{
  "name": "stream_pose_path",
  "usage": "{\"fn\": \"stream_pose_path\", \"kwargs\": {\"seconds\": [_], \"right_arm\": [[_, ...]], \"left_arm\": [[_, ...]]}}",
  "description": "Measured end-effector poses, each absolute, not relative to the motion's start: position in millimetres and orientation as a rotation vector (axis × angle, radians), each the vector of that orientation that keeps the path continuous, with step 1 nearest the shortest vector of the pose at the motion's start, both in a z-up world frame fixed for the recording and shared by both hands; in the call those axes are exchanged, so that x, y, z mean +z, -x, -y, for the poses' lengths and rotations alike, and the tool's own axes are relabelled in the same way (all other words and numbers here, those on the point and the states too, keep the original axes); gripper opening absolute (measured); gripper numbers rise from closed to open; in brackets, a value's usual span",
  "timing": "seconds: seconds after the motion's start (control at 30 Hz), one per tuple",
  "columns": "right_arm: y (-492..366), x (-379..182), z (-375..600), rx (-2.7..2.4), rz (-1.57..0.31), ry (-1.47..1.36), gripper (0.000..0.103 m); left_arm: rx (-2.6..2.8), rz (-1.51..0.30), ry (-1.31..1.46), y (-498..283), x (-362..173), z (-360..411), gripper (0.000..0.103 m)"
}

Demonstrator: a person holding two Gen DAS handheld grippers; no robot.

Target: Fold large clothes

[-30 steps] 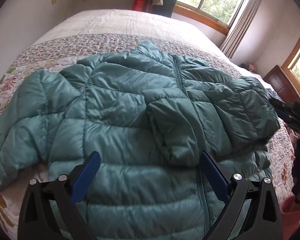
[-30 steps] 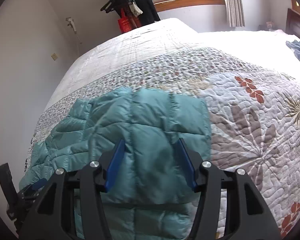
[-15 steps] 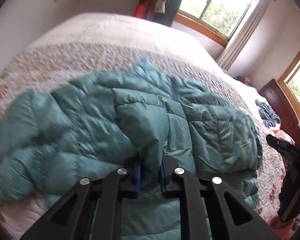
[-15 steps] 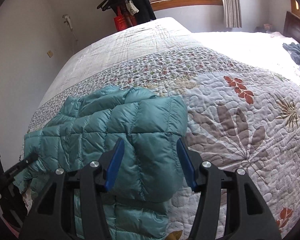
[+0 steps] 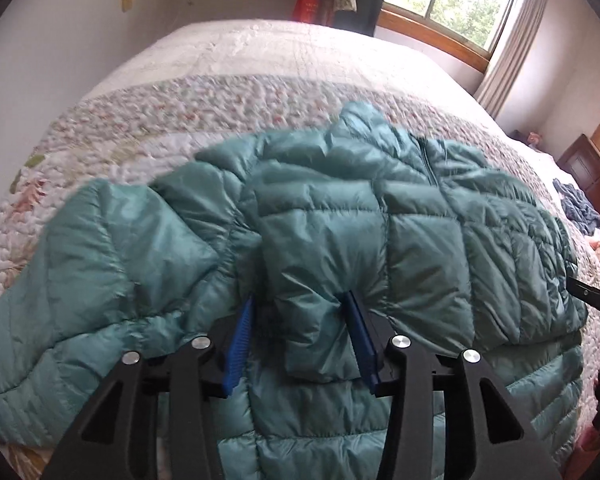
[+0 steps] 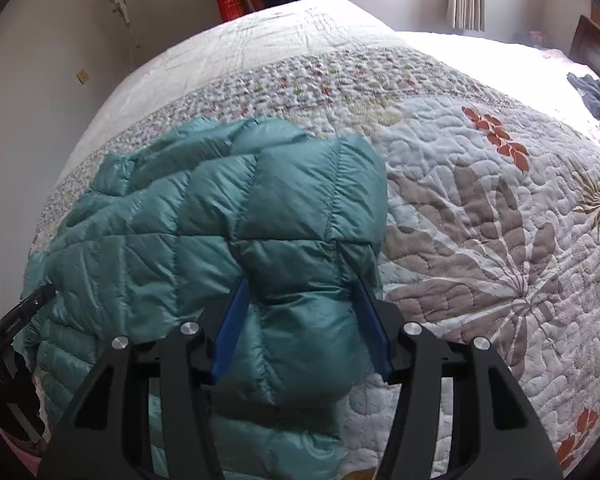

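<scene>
Teal puffer jacket [image 5: 340,220] lies spread on the bed [image 5: 260,64], front up, over a floral quilt [image 6: 480,208]. One sleeve is folded in across the chest; the other sleeve [image 5: 80,260] stretches out to the left in the left wrist view.

Left hand-held gripper [image 5: 302,336]: jaws parted, blue pads on either side of the folded sleeve's cuff end, fabric sitting between them. Pads look near or touching the cloth but not squeezing, so released rather than clamped.

Right hand-held gripper [image 6: 300,332]: jaws wide apart, straddling the folded edge of the jacket [image 6: 220,232] on the side next to the bare quilt. Fabric bulges between the pads, no pinch visible, released.

Each gripper's black frame shows at the edge of the other's view. Blue cloth [image 6: 596,100] lies far off on the bed near a dark wooden headboard [image 5: 584,168]. Window [image 5: 460,0] with curtain [image 5: 512,40] behind; red bag [image 6: 230,2] and dark clothes hang at the far wall.
</scene>
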State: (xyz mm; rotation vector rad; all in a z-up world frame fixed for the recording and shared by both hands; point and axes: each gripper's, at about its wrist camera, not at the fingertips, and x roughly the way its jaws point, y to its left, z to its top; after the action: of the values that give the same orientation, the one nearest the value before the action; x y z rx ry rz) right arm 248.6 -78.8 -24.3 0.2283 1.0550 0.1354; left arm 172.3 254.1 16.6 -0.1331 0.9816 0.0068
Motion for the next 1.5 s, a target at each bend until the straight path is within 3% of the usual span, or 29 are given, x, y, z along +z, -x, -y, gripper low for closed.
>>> {"fn": "stream_pose_path", "kwargs": {"seconds": [0.07, 0.17, 0.47, 0.73, 0.83, 0.97, 1.3, 1.5], "right_arm": [[-239.1, -6.1, 73.8, 0.188, -1.01, -0.244, 0.054], [-232.4, 6.0, 56.5, 0.266, -0.989, -0.238, 0.054], [-255.7, -44.9, 39.6, 0.274, -1.138, -0.243, 0.052], [-233.0, -4.8, 32.1, 0.328, -1.056, -0.237, 0.054], [-218.9, 15.9, 22.2, 0.382, -1.013, -0.219, 0.061], [-207.8, 28.4, 5.7, 0.469, -1.006, -0.209, 0.062], [-217.7, 15.2, -4.2, 0.457, -1.043, -0.197, 0.062], [-225.0, 7.4, 7.0, 0.418, -1.053, -0.213, 0.062]], "left_arm": [[-0.002, -0.902, 0.104, -161.2, 39.2, -243.5, 0.057], [-0.032, -0.854, 0.064, -156.3, 52.4, -222.3, 0.063], [-0.022, -1.015, 0.032, -183.5, -15.3, -204.9, 0.065], [-0.056, -0.936, 0.084, -137.9, 24.0, -222.7, 0.064], [-0.05, -0.891, 0.105, -96.7, 44.7, -250.3, 0.072], [0.056, -0.878, 0.139, -38.8, 49.5, -308.7, 0.075], [0.516, -0.894, 0.481, 71.2, 7.4, -498.9, 0.075], [0.603, -0.847, 0.665, 75.2, -16.2, -555.3, 0.075]]}}
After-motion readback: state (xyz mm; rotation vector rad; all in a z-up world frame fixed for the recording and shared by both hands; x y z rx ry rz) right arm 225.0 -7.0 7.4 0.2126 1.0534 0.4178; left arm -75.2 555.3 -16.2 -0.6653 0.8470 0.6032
